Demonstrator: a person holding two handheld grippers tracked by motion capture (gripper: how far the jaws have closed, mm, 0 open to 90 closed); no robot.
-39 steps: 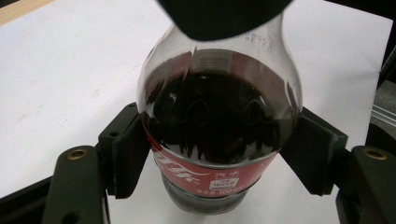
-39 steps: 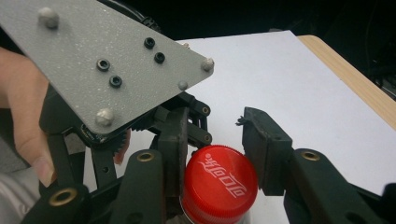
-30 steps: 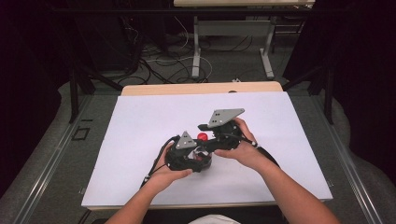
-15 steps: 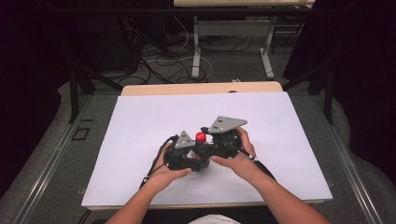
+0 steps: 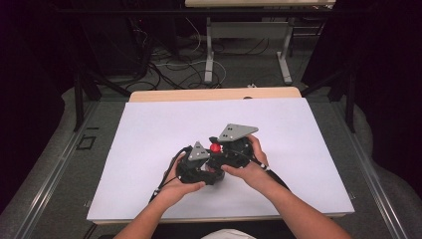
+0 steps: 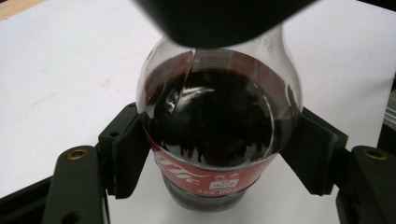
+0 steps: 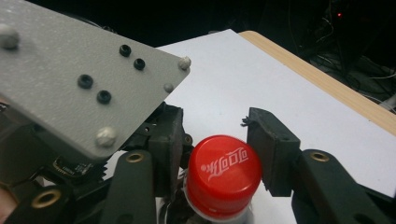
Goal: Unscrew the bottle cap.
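We see one bottle (image 6: 219, 135) pinched by the left gripper (image 6: 219, 154); right gripper (image 7: 219, 158) jaws spread around its one cap (image 7: 223, 173).

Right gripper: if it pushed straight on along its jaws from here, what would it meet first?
The red cap of the cola bottle sits between the right gripper's open jaws, so it would meet that almost at once. Beyond it lies the white table sheet, though depth is hard to judge.
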